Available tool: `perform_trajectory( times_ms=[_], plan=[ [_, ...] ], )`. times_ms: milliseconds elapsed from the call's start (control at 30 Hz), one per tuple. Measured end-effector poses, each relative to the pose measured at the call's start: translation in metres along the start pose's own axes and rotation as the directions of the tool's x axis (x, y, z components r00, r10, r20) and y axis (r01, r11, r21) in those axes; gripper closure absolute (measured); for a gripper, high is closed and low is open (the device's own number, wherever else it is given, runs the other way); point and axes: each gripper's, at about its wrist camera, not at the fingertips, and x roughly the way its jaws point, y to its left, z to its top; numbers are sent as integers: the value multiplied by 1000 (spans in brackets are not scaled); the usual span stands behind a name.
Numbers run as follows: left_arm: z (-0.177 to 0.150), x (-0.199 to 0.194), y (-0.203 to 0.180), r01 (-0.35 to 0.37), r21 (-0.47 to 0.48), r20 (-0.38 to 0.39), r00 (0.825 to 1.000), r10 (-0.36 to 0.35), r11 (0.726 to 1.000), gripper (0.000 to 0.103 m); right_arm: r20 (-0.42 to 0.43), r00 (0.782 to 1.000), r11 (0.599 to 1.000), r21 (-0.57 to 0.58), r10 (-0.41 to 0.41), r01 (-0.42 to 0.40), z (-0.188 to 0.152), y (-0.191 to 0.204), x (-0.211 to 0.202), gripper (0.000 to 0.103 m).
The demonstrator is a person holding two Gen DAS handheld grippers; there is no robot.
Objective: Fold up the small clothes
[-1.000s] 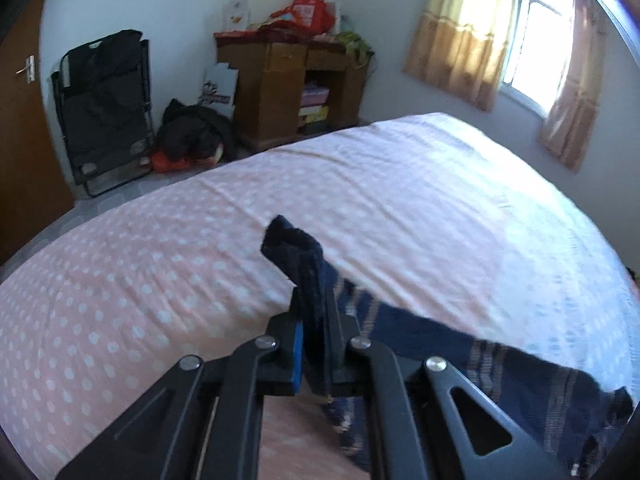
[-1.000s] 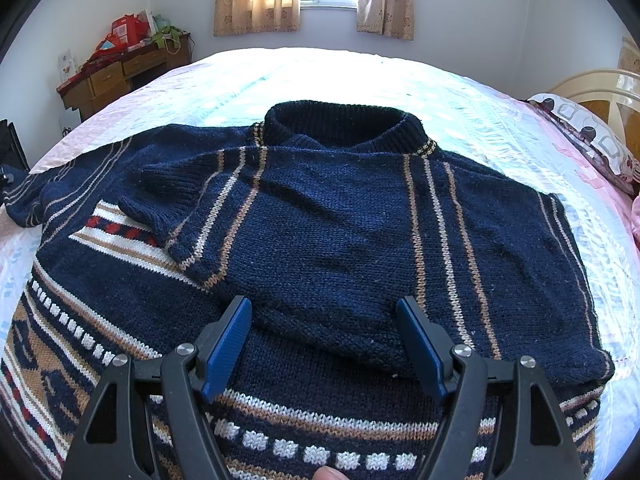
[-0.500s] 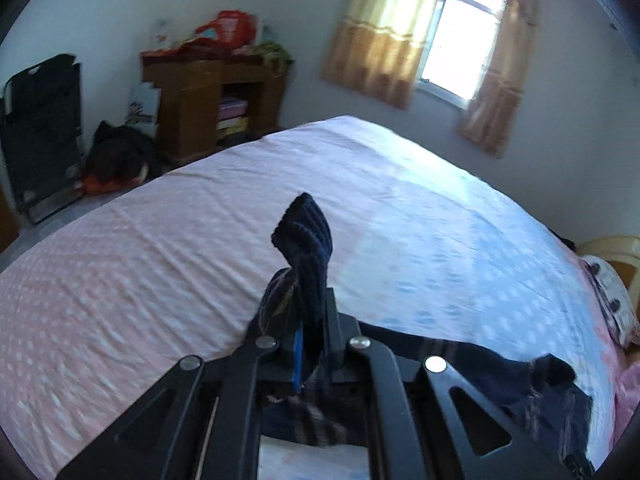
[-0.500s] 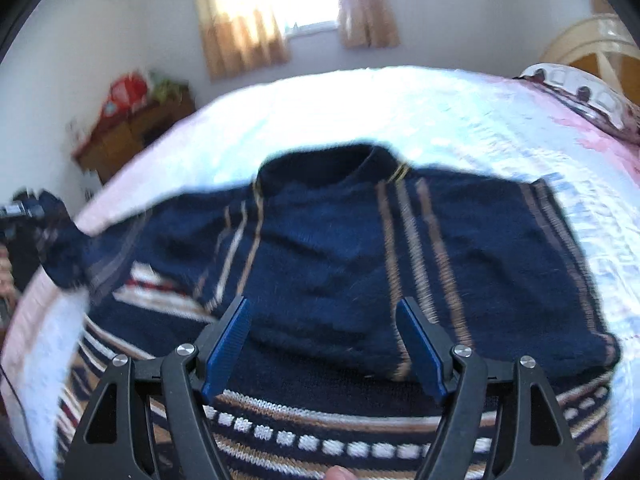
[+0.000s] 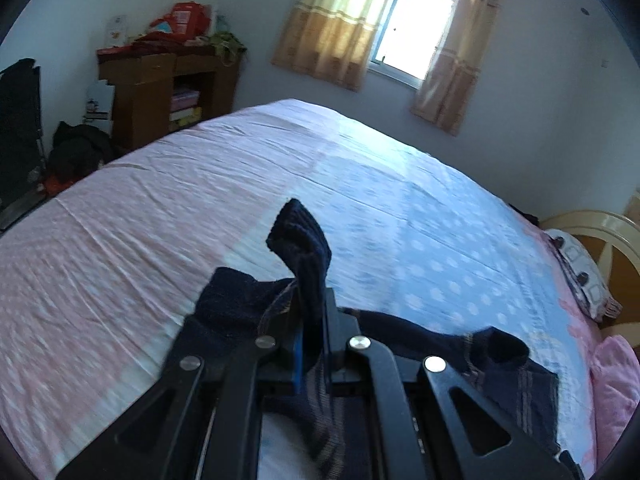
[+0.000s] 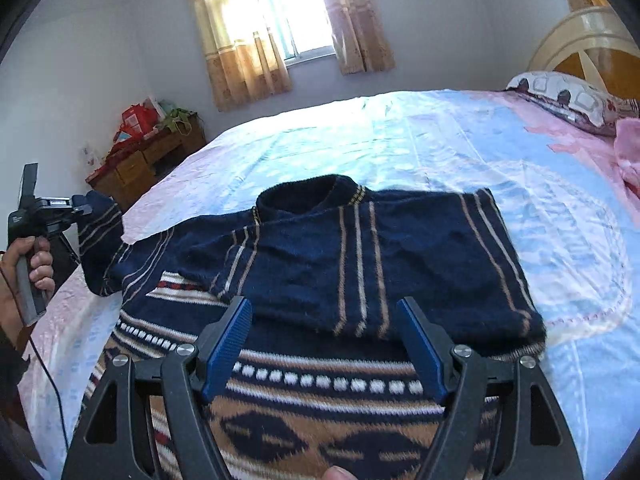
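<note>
A navy knitted sweater (image 6: 360,264) with tan and white stripes lies on the bed, its right sleeve folded across the chest. My left gripper (image 5: 312,320) is shut on the left sleeve cuff (image 5: 302,248) and holds it raised off the bed; in the right wrist view this gripper (image 6: 76,206) shows at the far left with the sleeve (image 6: 100,240) hanging from it. My right gripper (image 6: 324,320) is open and empty, hovering just above the sweater's patterned lower body.
The bed (image 5: 160,232) has a pink and blue dotted sheet. A pillow (image 6: 568,96) and headboard (image 6: 588,36) are at the right. A wooden desk (image 5: 160,92) with clutter and a dark folding chair (image 5: 18,132) stand by the far wall.
My left gripper has lifted the sleeve cuff and swung it rightward over the bed. My right gripper has stayed open and tilted up, so more of the room shows.
</note>
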Motion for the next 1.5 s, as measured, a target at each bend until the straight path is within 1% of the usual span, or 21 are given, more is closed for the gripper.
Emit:
perform_trajectory(
  times_ms=[167,333,467,567,733,800,833,900,967,1033,1067,1100,1133,1167,1233,1267,1300,1333,1367,1433,1500],
  plan=[
    [-9,-7,-39,63,21,-20,998,-63,998,96,27,999,999,22,28,-29,-10,-10,-23,28],
    [-21,-13,-84,118,28,-29,993,-117,993,96,36,998,998,33,52,-53,-18,-16,-36,28],
    [-39,-10,-124,154,54,-55,987,-151,987,96,44,997,997,51,60,-62,-22,-24,-41,28],
    [-56,-2,-156,169,89,-84,983,-162,982,96,63,996,996,64,61,-65,-26,-30,-46,28],
    [-92,20,-196,160,177,-104,984,-143,971,96,91,994,994,80,66,-73,-31,-40,-52,28],
    [-108,32,-210,133,225,-117,987,-109,965,95,96,993,993,89,74,-83,-33,-43,-52,28],
    [-117,36,-216,126,252,-136,986,-94,960,94,94,992,991,98,84,-93,-35,-45,-51,28],
    [-133,43,-225,113,304,-165,984,-64,946,84,91,991,989,107,94,-103,-37,-49,-48,28],
    [-146,38,-231,110,377,-156,986,-54,920,81,84,991,988,110,100,-109,-40,-52,-43,28],
    [-153,27,-228,102,430,-122,991,-55,897,66,72,993,989,104,98,-106,-44,-54,-38,28],
    [-154,18,-221,95,450,-102,993,-55,888,50,59,993,988,111,104,-110,-46,-56,-35,28],
    [-154,10,-212,80,464,-73,996,-52,882,40,48,992,985,125,113,-119,-47,-59,-32,28],
    [-155,5,-206,65,473,-51,998,-47,879,37,44,992,984,133,116,-121,-48,-60,-31,28],
    [-154,-4,-189,29,488,-14,1000,-26,873,37,41,992,982,144,117,-122,-49,-62,-29,28],
    [-155,-9,-162,-68,518,43,998,54,853,37,39,993,979,163,113,-118,-49,-66,-29,28],
    [-156,-12,-145,-149,537,85,989,122,830,36,36,993,979,168,111,-116,-48,-66,-29,28],
    [-157,-13,-130,-197,546,108,980,165,814,34,26,994,978,173,110,-113,-46,-66,-29,28],
    [-158,-13,-113,-232,545,116,973,202,806,33,9,993,978,177,114,-113,-42,-65,-29,28],
    [-159,-11,-93,-253,534,103,967,235,807,32,-11,992,976,181,123,-119,-37,-64,-29,28],
    [-158,-5,-64,-267,504,51,958,281,821,32,-40,988,973,181,152,-142,-25,-58,-28,28],
    [-156,0,-38,-260,445,-5,956,292,857,32,-83,982,975,156,169,-155,-8,-47,-23,28]
  ],
)
